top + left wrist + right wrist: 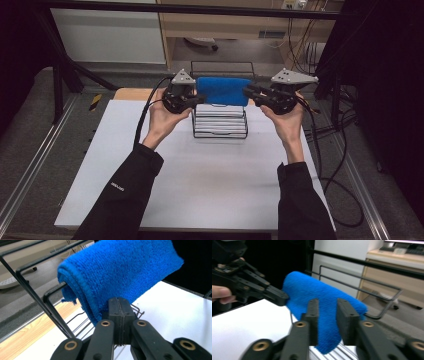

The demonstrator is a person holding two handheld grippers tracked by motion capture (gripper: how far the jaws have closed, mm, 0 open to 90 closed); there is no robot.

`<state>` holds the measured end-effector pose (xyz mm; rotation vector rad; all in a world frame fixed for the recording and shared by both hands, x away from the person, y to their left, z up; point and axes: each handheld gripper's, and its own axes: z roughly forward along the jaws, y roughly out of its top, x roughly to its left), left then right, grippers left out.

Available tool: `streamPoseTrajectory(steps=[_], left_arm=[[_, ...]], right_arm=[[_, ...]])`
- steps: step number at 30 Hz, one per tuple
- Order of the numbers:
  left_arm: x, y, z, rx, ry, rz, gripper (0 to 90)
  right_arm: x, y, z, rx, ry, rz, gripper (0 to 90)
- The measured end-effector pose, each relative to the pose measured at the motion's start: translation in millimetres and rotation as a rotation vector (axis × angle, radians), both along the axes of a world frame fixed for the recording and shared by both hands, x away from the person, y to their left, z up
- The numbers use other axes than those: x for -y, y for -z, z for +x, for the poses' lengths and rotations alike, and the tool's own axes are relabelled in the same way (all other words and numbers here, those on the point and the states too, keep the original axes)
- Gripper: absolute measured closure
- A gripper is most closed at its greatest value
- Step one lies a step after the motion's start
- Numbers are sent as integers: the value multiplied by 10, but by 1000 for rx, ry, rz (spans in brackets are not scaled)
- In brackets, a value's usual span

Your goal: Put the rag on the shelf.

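Your left gripper point(119, 315) has its jaws pressed together with no cloth visibly caught between them, the tips sitting at the near lower fold of the blue towel point(120, 272). Your right gripper point(327, 312) stands with its jaws apart, the towel's other end hanging between them unpinched. Farther on, the towel drapes over the top bar of the wire rack point(220, 134) at the table's point(200, 180) far side. It looks light, soft and floppy, so pinch through a folded edge.
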<state>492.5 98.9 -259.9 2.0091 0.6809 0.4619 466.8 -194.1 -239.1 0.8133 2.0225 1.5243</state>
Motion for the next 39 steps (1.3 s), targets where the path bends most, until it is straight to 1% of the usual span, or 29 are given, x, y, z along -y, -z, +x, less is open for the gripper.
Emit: streamPoseTrajectory(steps=[1,3,4,6,8,11,14,18,21,23,25,27,29,33,34,37,39], left_arm=[[3,17,4,2,-1,1,900],[5,39,8,5,-4,4,900],[4,46,8,8,-6,7,900],[0,65,9,15,-7,3,900],[-3,82,12,19,-10,1,900],[1,101,24,20,-15,1,900],[5,107,36,23,-18,-3,900],[-6,104,16,26,-15,-6,900],[-38,91,-26,34,-8,-1,888],[-74,85,-64,32,-2,-4,867],[-109,83,-96,27,1,-5,832],[-156,82,-137,21,-2,-4,774],[-194,84,-168,12,-8,-5,714],[-279,101,-250,6,-20,7,597],[-307,119,-281,5,-22,7,574],[-392,179,-358,8,-30,7,490],[-450,221,-398,0,-36,5,438]], right_arm=[[-12,5,5,-13,-10,-3,805],[-45,60,31,-60,-3,-18,875],[-55,99,45,-85,-3,-22,895],[-65,188,68,-113,13,-35,900],[-57,258,87,-120,37,-55,900],[-32,341,121,-118,78,-59,900],[-29,374,141,-110,87,-63,900],[-31,365,127,-97,80,-60,886],[-14,341,74,-91,71,-50,841],[8,316,21,-73,66,-41,802],[33,288,-34,-72,59,-31,759],[61,261,-88,-72,57,-25,712],[82,237,-133,-71,57,-17,644],[101,206,-218,-68,61,-7,524],[103,205,-232,-67,59,-7,499],[99,216,-286,-86,56,-5,392],[102,233,-319,-84,60,-14,351]])
